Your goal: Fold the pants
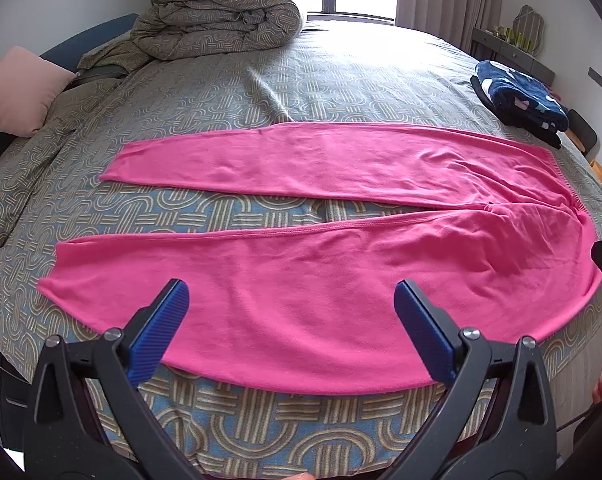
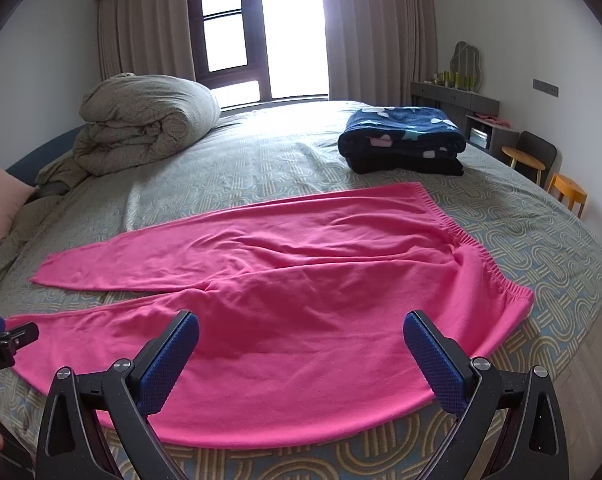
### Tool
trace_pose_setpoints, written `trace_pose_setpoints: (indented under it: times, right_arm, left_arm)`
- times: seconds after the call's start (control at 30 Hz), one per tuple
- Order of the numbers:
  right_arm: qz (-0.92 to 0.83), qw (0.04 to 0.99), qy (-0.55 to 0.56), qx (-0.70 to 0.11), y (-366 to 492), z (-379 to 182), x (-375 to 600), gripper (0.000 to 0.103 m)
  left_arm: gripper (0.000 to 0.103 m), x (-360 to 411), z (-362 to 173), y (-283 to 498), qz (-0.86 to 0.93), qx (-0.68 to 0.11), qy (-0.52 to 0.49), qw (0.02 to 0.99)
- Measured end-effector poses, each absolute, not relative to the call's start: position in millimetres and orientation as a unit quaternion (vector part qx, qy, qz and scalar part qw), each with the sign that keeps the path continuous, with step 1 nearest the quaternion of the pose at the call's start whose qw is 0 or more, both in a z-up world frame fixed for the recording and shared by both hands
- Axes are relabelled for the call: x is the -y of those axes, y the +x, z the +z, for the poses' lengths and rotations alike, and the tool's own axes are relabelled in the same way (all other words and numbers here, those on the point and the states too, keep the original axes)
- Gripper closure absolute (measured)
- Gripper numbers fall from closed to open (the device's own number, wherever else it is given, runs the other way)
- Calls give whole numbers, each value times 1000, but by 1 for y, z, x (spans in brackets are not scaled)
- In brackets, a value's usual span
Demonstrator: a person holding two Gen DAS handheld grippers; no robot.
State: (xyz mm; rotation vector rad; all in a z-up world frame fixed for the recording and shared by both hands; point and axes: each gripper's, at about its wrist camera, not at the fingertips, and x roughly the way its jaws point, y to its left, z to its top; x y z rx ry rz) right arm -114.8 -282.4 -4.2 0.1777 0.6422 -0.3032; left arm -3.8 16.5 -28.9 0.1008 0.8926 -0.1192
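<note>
We see pink pants [image 1: 301,280] of soft matt knit cloth on a woven patterned bed cover [image 1: 341,80]; our left gripper [image 1: 292,300] and right gripper [image 2: 301,332] pair matt black plastic with ribbed blue pads [image 1: 161,332] and shiny metal rivets [image 1: 471,333]

Pants [image 2: 285,280] lie spread on the bed [image 2: 541,248], folded clothes [image 2: 405,140] behind.

Left hand-held gripper [image 1: 291,306]: black plastic arms with triangular cut-outs, silver round screws, blue ribbed fingers [image 1: 163,332]. Right hand-held gripper [image 2: 301,338]: same black frame and screws, blue dimpled pads [image 2: 435,364]. Bare skin at the frame edges.
</note>
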Motion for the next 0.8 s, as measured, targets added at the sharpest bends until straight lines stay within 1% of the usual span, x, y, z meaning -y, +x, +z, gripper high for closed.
trace_pose_setpoints:
  times: [0.13, 0.8]
  right_arm:
    - [-150, 933, 79, -316, -116, -6, 281, 0]
    - [-158, 922, 113, -334, -125, -18, 297, 0]
  left_arm:
    - [1, -16, -30, -4, -59, -435, 46, 898]
    - [1, -17, -37, -9, -54, -442, 54, 894]
